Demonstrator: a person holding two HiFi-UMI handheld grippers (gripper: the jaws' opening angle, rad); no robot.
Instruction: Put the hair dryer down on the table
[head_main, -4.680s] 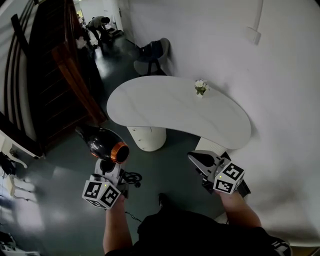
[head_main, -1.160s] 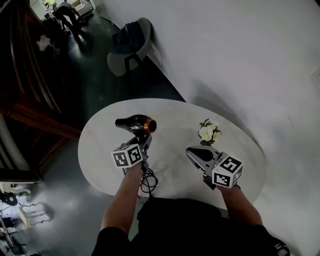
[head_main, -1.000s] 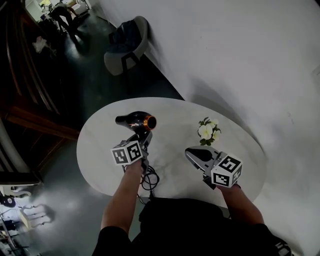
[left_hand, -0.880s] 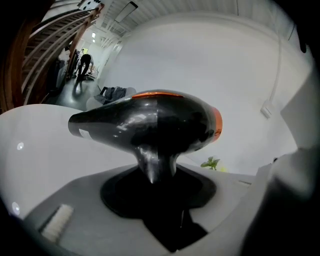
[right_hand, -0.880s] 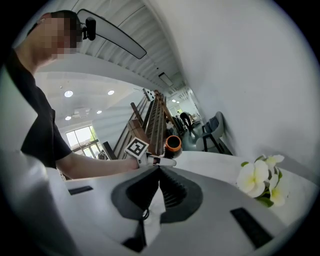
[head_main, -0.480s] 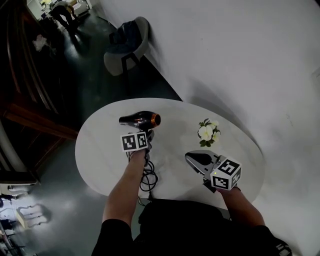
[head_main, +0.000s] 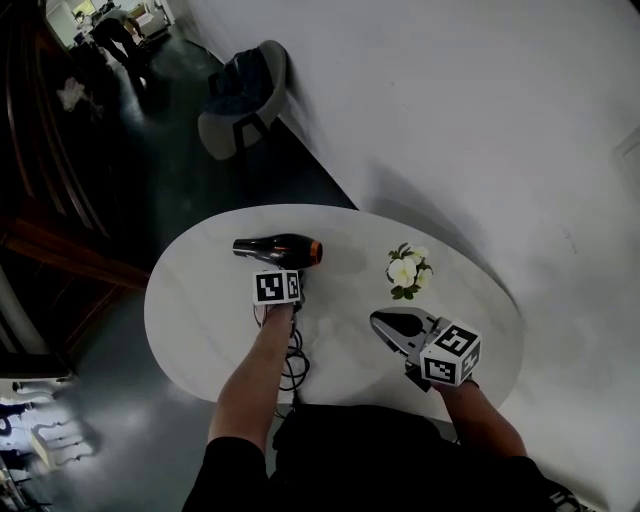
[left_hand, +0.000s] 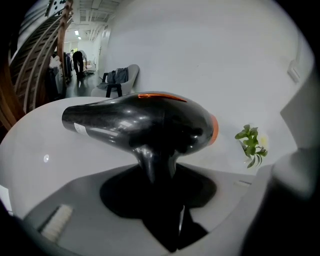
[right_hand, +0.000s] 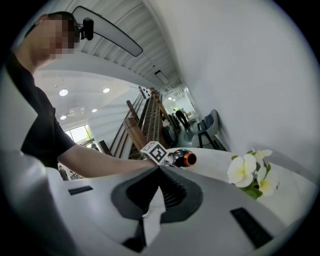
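Head view steeply down on table (head_main: 200, 310), left gripper view close behind hair dryer (left_hand: 150, 125), right gripper view farther, flowers (right_hand: 245, 170) shared

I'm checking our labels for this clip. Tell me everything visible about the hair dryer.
The hair dryer has a glossy black, plastic-looking body with an orange ring at its wider end and a pale label near the nozzle. Its barrel lies roughly level over the white table, nozzle toward the head view's left. The left gripper clamps its handle. Its dark cord trails over the table's near edge. Whether it touches the tabletop is unclear.
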